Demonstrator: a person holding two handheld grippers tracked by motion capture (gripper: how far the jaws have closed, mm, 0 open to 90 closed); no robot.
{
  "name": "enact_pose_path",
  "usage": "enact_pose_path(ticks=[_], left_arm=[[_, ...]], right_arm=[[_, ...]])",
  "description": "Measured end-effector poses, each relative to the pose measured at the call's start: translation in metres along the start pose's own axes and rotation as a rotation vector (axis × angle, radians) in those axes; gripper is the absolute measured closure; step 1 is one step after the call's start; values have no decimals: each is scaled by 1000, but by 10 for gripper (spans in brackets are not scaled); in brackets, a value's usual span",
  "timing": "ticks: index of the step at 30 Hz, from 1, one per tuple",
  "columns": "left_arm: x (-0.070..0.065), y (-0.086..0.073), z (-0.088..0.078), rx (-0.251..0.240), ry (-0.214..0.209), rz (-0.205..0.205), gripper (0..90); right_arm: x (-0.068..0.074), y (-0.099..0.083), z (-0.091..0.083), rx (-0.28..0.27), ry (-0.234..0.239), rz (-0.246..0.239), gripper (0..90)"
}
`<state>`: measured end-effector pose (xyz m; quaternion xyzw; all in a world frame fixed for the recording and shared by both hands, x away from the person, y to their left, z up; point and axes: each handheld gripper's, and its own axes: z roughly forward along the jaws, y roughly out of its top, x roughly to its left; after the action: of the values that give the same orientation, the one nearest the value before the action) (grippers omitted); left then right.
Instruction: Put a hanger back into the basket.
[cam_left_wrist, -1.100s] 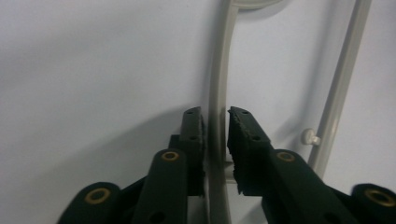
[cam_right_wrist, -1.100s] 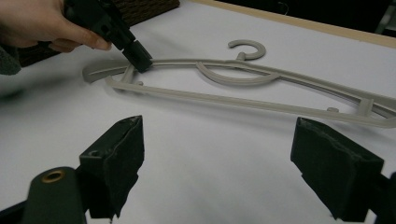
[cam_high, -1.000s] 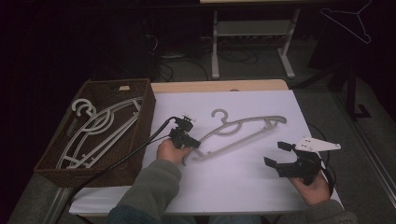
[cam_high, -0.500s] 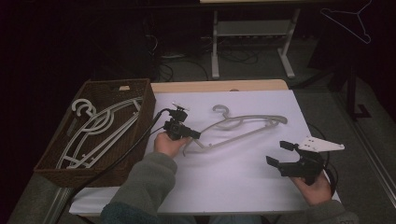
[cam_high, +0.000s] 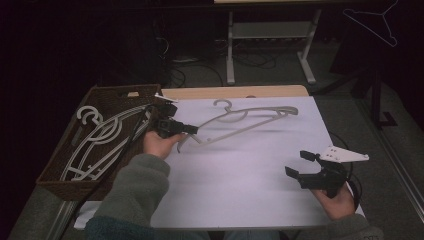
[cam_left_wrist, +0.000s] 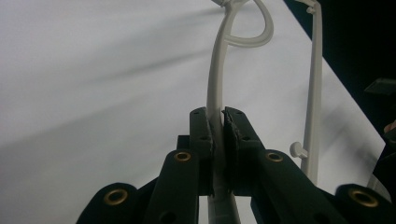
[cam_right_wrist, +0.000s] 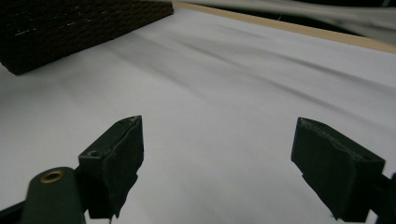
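Left gripper (cam_high: 192, 131) clamped on a white plastic hanger (cam_high: 250, 120), holding it above the white table (cam_high: 240, 185); right gripper (cam_high: 300, 164) spread wide with nothing between its jaws.

In the high view the hanger stretches from the left gripper near the middle left of the frame up toward the upper centre, its hook (cam_high: 223, 104) pointing to the far edge, and it casts a shadow on the table sheet beneath it. In the left gripper view the jaws pinch one thin arm of the hanger (cam_left_wrist: 215, 93) tightly. The right gripper rests low at the lower right of the high view, well apart from the hanger. A brown wicker basket (cam_high: 60, 175) at the left edge holds more white hangers (cam_high: 100, 140).
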<state>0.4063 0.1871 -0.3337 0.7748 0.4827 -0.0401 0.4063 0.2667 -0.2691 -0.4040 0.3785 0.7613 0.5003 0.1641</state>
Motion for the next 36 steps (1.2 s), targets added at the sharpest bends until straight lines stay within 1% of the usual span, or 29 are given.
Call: enact_pose_path(ticks=[1,2,3,4,6,7,8,9,10,11,12,13,14,15,17,19,20,21,24,27,28,29,30,31,32,33,34,35,36], left_arm=[[0,0,0,0,0,0,827],[1,1,-7,-10,0,6,827],[3,2,-19,-40,7,-11,827],[5,3,-24,-46,3,-11,827],[9,3,-37,-76,4,-28,826],[9,3,-37,-76,4,-28,826],[11,2,-43,-88,3,-36,826],[16,2,-59,-110,11,-38,826],[18,2,-66,-126,16,-49,826],[18,2,-66,-126,16,-49,826],[25,0,-81,-152,22,-61,826],[27,-1,-87,-167,26,-72,826],[27,-1,-87,-167,26,-72,826],[35,-4,-102,-186,49,-86,826],[42,-7,-115,-192,74,-93,826],[51,-12,-128,-205,88,-106,826],[51,-12,-128,-205,88,-106,825],[61,-17,-141,-221,95,-127,826],[76,-25,-161,-259,103,-161,826],[90,-35,-181,-294,133,-190,826],[90,-35,-181,-294,133,-190,825],[93,-38,-185,-303,140,-200,825],[104,-48,-200,-307,166,-215,826],[108,-51,-204,-310,175,-218,825],[108,-51,-204,-310,175,-218,826],[118,-61,-215,-322,185,-240,825],[118,-61,-215,-322,185,-240,825],[127,-72,-224,-328,203,-261,826],[131,-77,-228,-337,209,-268,826]], right_arm=[[0,0,0,2,-3,0,161],[0,0,0,2,-3,0,161],[0,0,0,4,-3,-4,161],[0,0,1,4,-3,-1,161],[1,0,1,6,-3,-5,161],[1,0,1,6,-3,-5,161],[1,-1,1,8,-3,-8,161],[1,-1,2,9,-2,-7,159],[1,-1,2,13,-3,-5,158],[0,-1,2,13,-3,-4,157],[0,-2,3,14,-2,-3,156],[0,-2,3,14,-2,-2,154],[0,-2,3,14,-2,-2,154],[0,-2,4,17,-4,-5,152],[-1,-3,5,24,-5,-3,149],[-2,-5,5,28,-7,6,140],[-2,-5,5,28,-7,6,140],[-3,-6,6,30,-9,12,140],[-6,-8,6,32,-14,20,140],[-8,-9,7,37,-19,32,140],[-8,-9,7,37,-19,32,140],[-8,-9,7,40,-21,32,140],[-8,-10,8,42,-22,29,139],[-8,-10,8,46,-22,31,139],[-8,-10,8,47,-23,31,139],[-8,-10,8,46,-24,31,139],[-8,-10,8,46,-24,31,139],[-7,-10,8,46,-28,27,139],[-7,-10,8,47,-29,28,139]])
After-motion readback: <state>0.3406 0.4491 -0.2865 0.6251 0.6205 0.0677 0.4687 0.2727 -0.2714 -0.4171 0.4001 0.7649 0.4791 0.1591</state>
